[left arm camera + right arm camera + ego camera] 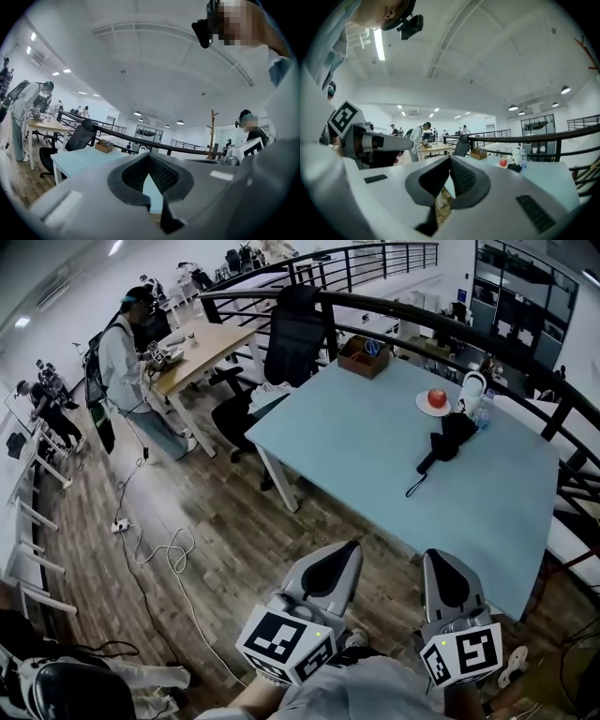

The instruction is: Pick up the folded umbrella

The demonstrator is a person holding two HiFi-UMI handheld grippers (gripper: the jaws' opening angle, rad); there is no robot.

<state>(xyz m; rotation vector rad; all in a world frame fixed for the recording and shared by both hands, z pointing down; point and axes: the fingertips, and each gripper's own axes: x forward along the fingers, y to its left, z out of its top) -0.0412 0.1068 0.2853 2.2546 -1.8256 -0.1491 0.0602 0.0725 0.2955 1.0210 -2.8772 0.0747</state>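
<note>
Blue table, wood floor, folded umbrella on table, left gripper and right gripper jaws together

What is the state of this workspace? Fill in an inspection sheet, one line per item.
Surface: pale blue rectangular table, mostly bare; things grouped near its far edge.
Job's things: folded black umbrella lying on the table, strap trailing towards the near edge, untouched.
Clutter: red apple on a white plate; clear water bottle and a white jug-like item beside the umbrella; brown cardboard box at the table's far corner.
Grippers: left gripper and right gripper both shut, empty, far from the umbrella.
Cables: white cables and a power strip on the wooden floor.
Surroundings: black railing, black office chair, person at a wooden desk.
</note>
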